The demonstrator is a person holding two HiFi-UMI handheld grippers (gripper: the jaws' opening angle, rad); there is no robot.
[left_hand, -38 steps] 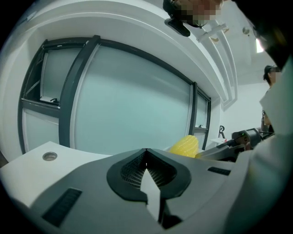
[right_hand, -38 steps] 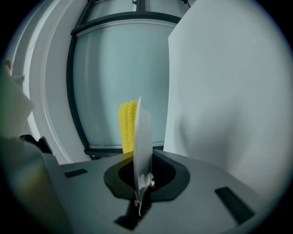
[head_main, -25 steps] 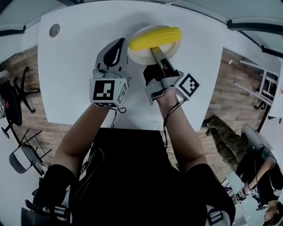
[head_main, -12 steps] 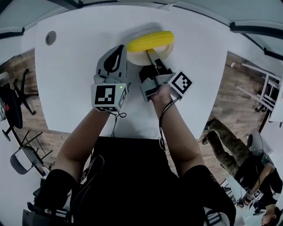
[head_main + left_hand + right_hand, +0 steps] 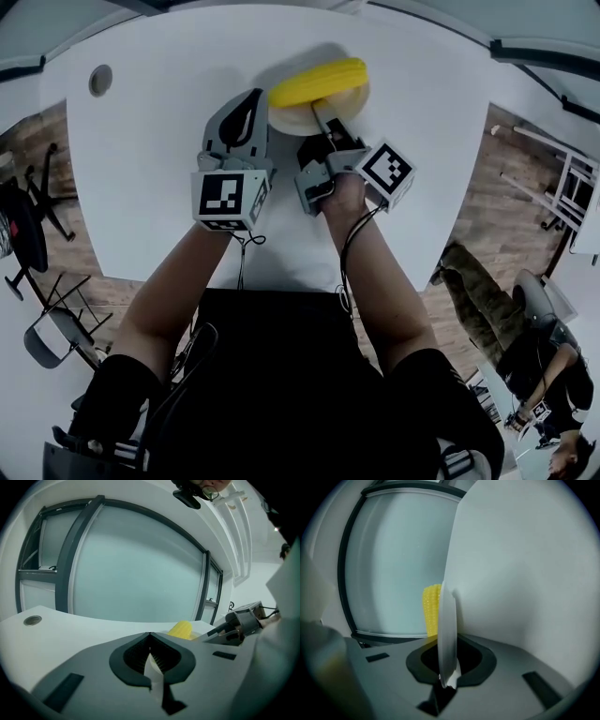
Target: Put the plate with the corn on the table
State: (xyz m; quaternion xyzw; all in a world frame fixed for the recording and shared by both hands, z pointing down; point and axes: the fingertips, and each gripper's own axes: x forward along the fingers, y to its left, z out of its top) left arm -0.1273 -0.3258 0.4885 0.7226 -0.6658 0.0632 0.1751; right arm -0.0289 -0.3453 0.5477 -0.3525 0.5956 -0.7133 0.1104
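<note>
plate (image 5: 289,120) with corn (image 5: 317,82) over the worktop (image 5: 159,103)
rim pinched in right tongs (image 5: 321,111); left tongs (image 5: 246,111) pressed together, empty, just beside

Office-type workroom, possibly a lab. Ahead of the left claw (image 5: 150,637), frosted glass partition (image 5: 136,569) in dark frames. White desk (image 5: 159,141) beneath it, cable grommet (image 5: 100,80) off to its left. Wood-look floor (image 5: 89,281) and black office chairs (image 5: 23,225) farther left, behind it.
</note>
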